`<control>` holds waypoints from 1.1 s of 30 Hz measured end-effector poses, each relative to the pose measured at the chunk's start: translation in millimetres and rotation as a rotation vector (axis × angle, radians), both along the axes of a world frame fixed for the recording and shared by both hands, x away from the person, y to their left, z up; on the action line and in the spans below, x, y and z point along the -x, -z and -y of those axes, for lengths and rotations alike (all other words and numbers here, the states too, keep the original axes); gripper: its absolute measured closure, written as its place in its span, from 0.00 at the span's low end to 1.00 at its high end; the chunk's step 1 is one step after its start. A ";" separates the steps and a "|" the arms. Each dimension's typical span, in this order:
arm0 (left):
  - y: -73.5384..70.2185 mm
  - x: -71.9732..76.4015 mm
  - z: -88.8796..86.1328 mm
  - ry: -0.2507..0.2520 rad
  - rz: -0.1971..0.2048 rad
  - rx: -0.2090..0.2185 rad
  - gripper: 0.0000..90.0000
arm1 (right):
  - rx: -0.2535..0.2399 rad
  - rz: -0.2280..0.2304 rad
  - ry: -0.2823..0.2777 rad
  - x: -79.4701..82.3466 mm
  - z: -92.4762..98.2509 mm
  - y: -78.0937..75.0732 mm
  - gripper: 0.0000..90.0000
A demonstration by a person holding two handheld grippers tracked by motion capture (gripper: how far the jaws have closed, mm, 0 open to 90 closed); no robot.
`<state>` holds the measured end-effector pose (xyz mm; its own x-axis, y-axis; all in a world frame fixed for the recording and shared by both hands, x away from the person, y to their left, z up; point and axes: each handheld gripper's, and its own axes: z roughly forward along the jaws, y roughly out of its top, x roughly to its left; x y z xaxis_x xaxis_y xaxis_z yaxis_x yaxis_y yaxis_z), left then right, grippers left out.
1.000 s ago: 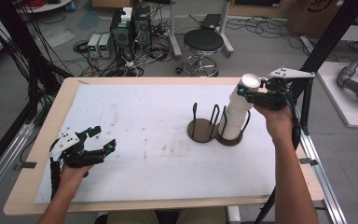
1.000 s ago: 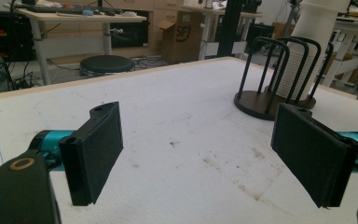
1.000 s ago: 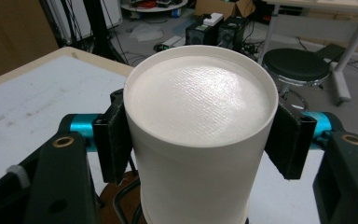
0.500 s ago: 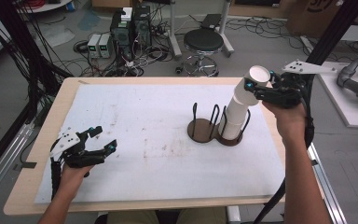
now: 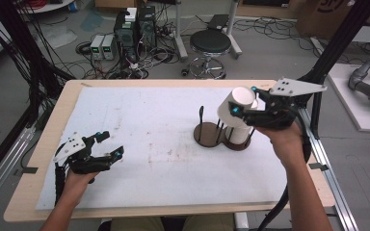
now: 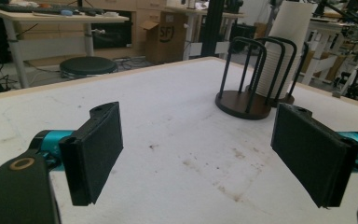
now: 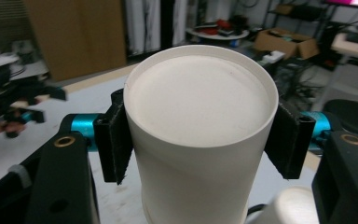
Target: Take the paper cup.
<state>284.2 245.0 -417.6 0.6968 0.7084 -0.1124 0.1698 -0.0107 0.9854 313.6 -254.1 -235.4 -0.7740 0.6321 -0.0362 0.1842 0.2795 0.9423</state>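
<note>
A white cup stack (image 5: 239, 103) hangs tilted above a dark wire holder (image 5: 210, 134), and my right gripper (image 5: 244, 105) is shut on it near its top. In the right gripper view the cup stack (image 7: 200, 121) sits between the two black pads (image 7: 114, 140), bottom end facing the camera. More white cups (image 5: 238, 133) stand in the holder's right ring; its left ring holds nothing. My left gripper (image 5: 109, 145) rests low at the table's front left, open. In the left gripper view the left gripper (image 6: 200, 154) has nothing between its pads, with the holder (image 6: 244, 100) farther off.
A white mat (image 5: 149, 125) covers the wooden table (image 5: 43, 144). A black frame post (image 5: 335, 48) rises close to the right of my right hand. A stool (image 5: 210, 43) and cabled boxes (image 5: 135, 29) stand on the floor beyond the far edge.
My right gripper has lifted the upper cups up off the stack in the holder and tipped them toward the left. The left gripper has stayed put.
</note>
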 end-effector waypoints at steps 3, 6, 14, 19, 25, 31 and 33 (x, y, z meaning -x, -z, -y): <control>-0.2 0.7 2.5 0.019 0.002 0.002 0.18 | 0.009 -0.008 -0.026 3.6 -7.1 8.5 0.38; -0.5 1.1 4.8 0.035 0.005 0.006 0.18 | 0.005 -0.016 -0.054 7.0 -14.8 22.7 0.38; -1.3 3.4 11.1 0.077 0.027 0.015 0.18 | 0.043 -0.066 -0.104 11.7 -30.8 70.7 0.38; 1.6 2.7 11.6 0.084 0.017 0.019 0.18 | 0.058 -0.087 -0.122 10.8 -38.0 90.7 0.38; 0.5 3.9 11.3 0.089 0.025 0.029 0.18 | 0.071 -0.099 -0.129 7.0 -44.2 102.8 0.38; 0.3 3.3 16.2 0.120 0.028 0.020 0.18 | 0.072 -0.105 -0.134 7.6 -45.6 105.1 0.38; 0.5 2.5 18.1 0.127 0.032 0.016 0.18 | 0.068 -0.097 -0.135 8.8 -45.6 104.1 0.38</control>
<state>281.7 226.9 -418.1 0.7841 0.6125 -0.0998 0.1370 -0.0141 0.9905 304.7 -208.5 -339.5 -0.8535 0.5210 0.0034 0.2295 0.3702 0.9002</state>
